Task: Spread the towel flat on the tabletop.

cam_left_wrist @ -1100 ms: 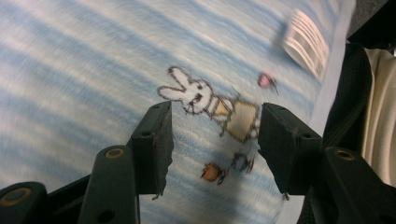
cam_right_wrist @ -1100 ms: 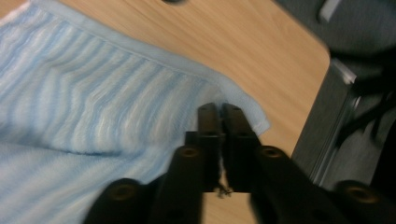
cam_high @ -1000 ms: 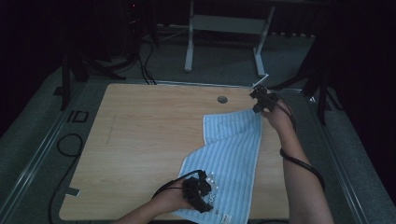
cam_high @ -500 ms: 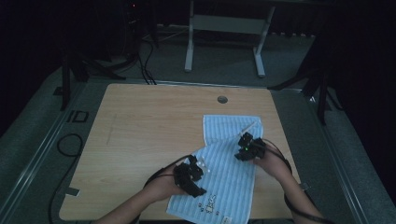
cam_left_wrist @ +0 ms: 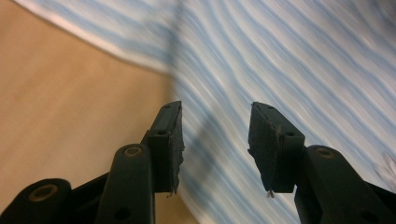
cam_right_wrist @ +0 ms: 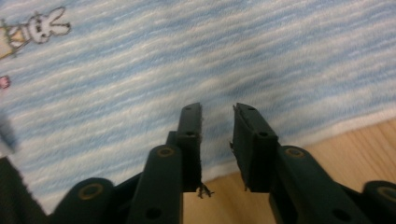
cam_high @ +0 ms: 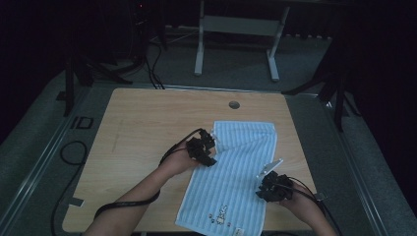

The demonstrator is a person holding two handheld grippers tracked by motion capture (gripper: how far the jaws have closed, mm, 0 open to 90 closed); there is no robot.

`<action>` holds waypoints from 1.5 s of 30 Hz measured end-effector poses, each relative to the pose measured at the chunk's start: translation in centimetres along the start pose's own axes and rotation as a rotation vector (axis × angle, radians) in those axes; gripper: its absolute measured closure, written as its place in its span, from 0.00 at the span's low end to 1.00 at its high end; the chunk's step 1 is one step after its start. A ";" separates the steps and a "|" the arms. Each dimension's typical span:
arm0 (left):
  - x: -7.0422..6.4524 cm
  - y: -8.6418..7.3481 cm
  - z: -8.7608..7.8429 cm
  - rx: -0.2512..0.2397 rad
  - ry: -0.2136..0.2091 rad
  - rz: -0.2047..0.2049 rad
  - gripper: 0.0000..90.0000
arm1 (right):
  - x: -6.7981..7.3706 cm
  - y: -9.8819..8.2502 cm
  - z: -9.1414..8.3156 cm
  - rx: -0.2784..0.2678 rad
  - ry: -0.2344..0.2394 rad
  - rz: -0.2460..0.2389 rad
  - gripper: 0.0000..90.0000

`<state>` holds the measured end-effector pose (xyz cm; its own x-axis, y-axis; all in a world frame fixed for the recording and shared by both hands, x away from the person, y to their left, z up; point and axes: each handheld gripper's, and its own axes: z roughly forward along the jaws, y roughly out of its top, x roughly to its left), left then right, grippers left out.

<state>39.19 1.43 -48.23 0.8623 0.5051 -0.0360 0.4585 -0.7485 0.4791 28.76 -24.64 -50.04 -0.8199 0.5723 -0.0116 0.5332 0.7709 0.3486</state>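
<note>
Blue-and-white striped towel [cam_high: 236, 177] lies flat on the wooden surface [cam_high: 142, 128], its long axis running from the near edge, where a small rabbit print [cam_high: 222, 212] sits, away toward the far right. The left gripper [cam_high: 212, 142] hangs at the towel's far left corner; in the left gripper view its jaws stand partly apart with nothing between them — they have just been closing, and the cloth's long left edge runs beneath them. The right gripper [cam_high: 268, 173] sits at the right long edge, nearer the person; its jaws have narrowed to a slim gap, empty too. Each hand is thus nearest its own long side, so the next move likely turns on pinching those edges.
</note>
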 end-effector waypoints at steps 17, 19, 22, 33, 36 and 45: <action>3.2 4.1 6.7 0.133 0.012 0.050 0.78 | 0.1 -0.9 0.0 -0.009 -0.003 -0.017 0.76; 3.1 4.1 6.4 0.155 0.045 0.078 0.95 | 0.0 -1.0 -0.1 -0.017 -0.003 -0.015 0.76; 3.9 4.0 5.2 0.149 0.091 0.054 0.95 | -0.1 -1.0 -0.2 -0.014 -0.002 -0.015 0.76; 9.1 1.2 0.6 0.198 0.259 -0.173 0.61 | -0.3 -0.4 -0.5 -0.017 -0.006 -0.006 0.76; 9.1 0.2 0.0 0.154 0.238 -0.193 0.62 | -0.3 -0.3 -0.6 -0.023 -0.011 -0.011 0.76; 3.1 -1.8 0.4 0.052 0.083 -0.070 0.63 | -0.8 0.2 0.3 -0.020 -0.023 0.008 0.81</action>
<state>41.15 4.17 -49.58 0.8083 0.5887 0.0060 0.5289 -0.7305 0.4320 29.63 -24.84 -50.26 -0.8108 0.5845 -0.0299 0.5348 0.7607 0.3679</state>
